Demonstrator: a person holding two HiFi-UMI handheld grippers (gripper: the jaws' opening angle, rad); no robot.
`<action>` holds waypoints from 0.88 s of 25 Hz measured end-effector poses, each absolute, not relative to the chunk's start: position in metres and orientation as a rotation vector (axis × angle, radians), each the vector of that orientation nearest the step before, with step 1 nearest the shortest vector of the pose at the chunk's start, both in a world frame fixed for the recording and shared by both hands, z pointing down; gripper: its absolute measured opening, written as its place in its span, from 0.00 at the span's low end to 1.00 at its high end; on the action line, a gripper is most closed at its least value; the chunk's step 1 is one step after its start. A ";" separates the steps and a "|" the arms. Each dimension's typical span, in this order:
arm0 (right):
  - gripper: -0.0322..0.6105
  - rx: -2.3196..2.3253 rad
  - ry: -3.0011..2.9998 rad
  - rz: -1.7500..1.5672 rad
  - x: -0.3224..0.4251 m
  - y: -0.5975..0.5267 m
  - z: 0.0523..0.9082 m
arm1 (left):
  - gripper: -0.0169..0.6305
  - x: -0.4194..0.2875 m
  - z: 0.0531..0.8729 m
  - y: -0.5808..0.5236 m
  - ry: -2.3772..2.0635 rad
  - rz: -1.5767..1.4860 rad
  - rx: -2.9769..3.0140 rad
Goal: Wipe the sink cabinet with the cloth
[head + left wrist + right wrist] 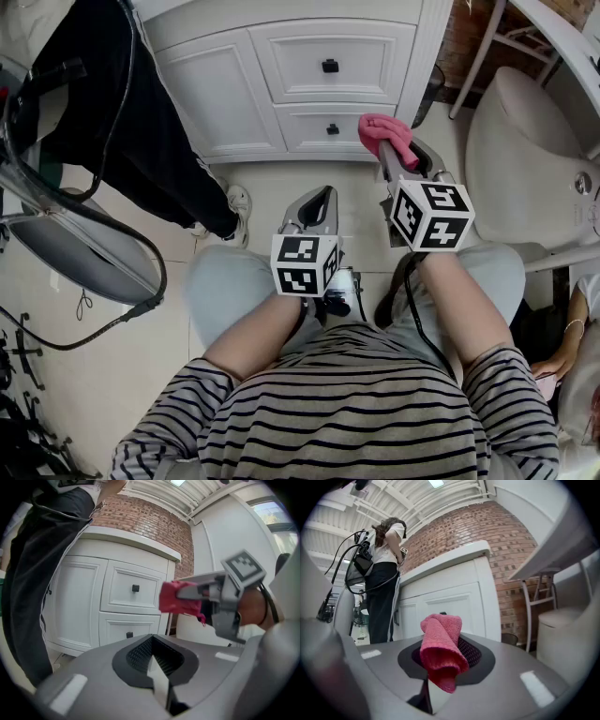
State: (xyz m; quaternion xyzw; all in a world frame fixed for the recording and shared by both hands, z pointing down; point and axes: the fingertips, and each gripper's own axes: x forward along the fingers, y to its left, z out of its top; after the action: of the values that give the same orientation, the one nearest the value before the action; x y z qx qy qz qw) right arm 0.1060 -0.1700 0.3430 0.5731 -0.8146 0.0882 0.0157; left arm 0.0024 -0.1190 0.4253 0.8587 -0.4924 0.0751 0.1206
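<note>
Your right tool (396,157) pinches the pink cloth (386,134) at one end. The rest of the cloth stands bunched above the jaws, in the air in front of the cabinet (225,94), near its right edge at the height of the lower drawer (305,131). The left gripper view shows a gap between cloth and cabinet, so wiping looks not yet begun. Your left tool (319,202) is pressed together with nothing in it, and it hangs lower and nearer to your knees.

To wipe well:
- Bring the right tool forward until the loose fold of the cloth meets the white front, not the jaw tips. The wad is small and the tips sit just behind it, so a steep angle would likely scrape plastic on paint.
- Lay the fold flat against the panel.
- Work in overlapping strokes across the drawer faces, and go around each black knob (333,128) so the fabric doesn't snag on it.
- Hold the pinch firm, since drag on the surface could pull the cloth free.
- Mind the person in dark trousers (159,141) standing at the cabinet's left side when you move that way.
- Hold the left tool back, clear of the stroke.
</note>
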 end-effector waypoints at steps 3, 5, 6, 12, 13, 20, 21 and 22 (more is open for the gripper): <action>0.19 1.619 -2.643 0.232 0.055 -0.206 0.303 | 0.02 0.005 0.436 -0.119 -1.407 0.237 2.485; 0.19 1.531 -2.709 0.213 0.018 -0.232 0.281 | 0.02 0.005 0.440 -0.121 -1.392 0.240 2.470; 0.19 1.498 -2.731 0.199 0.000 -0.245 0.272 | 0.02 0.005 0.441 -0.123 -1.386 0.240 2.464; 0.19 1.422 -2.742 0.075 -0.074 -0.310 0.255 | 0.02 0.002 0.446 -0.133 -1.359 0.256 2.453; 0.19 1.426 -2.738 0.070 -0.077 -0.315 0.255 | 0.02 0.001 0.447 -0.135 -1.356 0.252 2.448; 0.20 1.574 -2.703 0.191 -0.014 -0.322 0.256 | 0.02 0.001 0.454 -0.138 -1.312 0.235 2.438; 0.20 1.597 -2.691 0.188 0.001 -0.320 0.255 | 0.02 0.000 0.455 -0.138 -1.308 0.232 2.437; 0.20 1.625 -2.675 0.177 0.018 -0.318 0.254 | 0.02 0.000 0.455 -0.138 -1.305 0.229 2.435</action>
State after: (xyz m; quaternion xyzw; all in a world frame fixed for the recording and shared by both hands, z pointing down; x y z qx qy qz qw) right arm 0.0177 -0.3182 0.2541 0.5183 -0.8533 0.0566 0.0035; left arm 0.0003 -0.1378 0.4547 0.8635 -0.4626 0.0812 0.1836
